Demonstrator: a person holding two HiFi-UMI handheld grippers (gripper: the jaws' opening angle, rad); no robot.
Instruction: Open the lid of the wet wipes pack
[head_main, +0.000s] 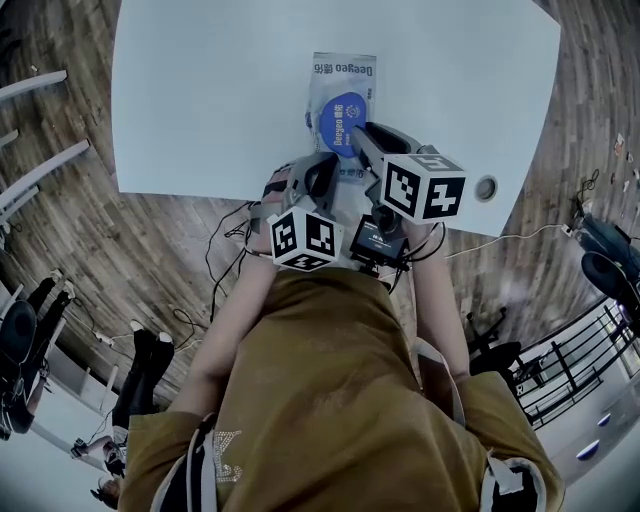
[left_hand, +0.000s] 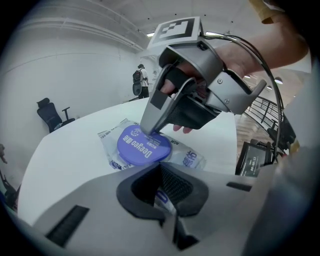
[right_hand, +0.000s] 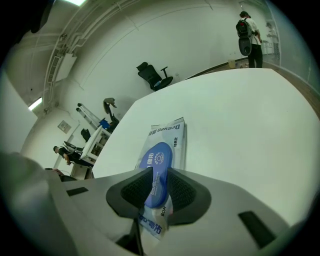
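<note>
A white plastic wet wipes pack (head_main: 342, 75) with an oval blue lid (right_hand: 157, 160) lies flat on the white bench (head_main: 200, 90), close to its near edge. The right hand-held gripper (right_hand: 157, 187) pinches the lid's near rim. The left hand-held gripper (left_hand: 162, 192) is clamped on the pack's near end (printed film shows between its jaws).

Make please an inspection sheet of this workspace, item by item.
Surface: white table, with a round grommet near its edge.
Job's things: wet wipes pack lies flat; its blue lid looks closed.
Clutter: nothing seen.
Grippers: left gripper shut on the pack's near end; right gripper shut on the lid's edge.
Cables: black cables hang below the grippers; white cable on the floor.
Surroundings: wooden floor, office chair, a person far off.
</note>
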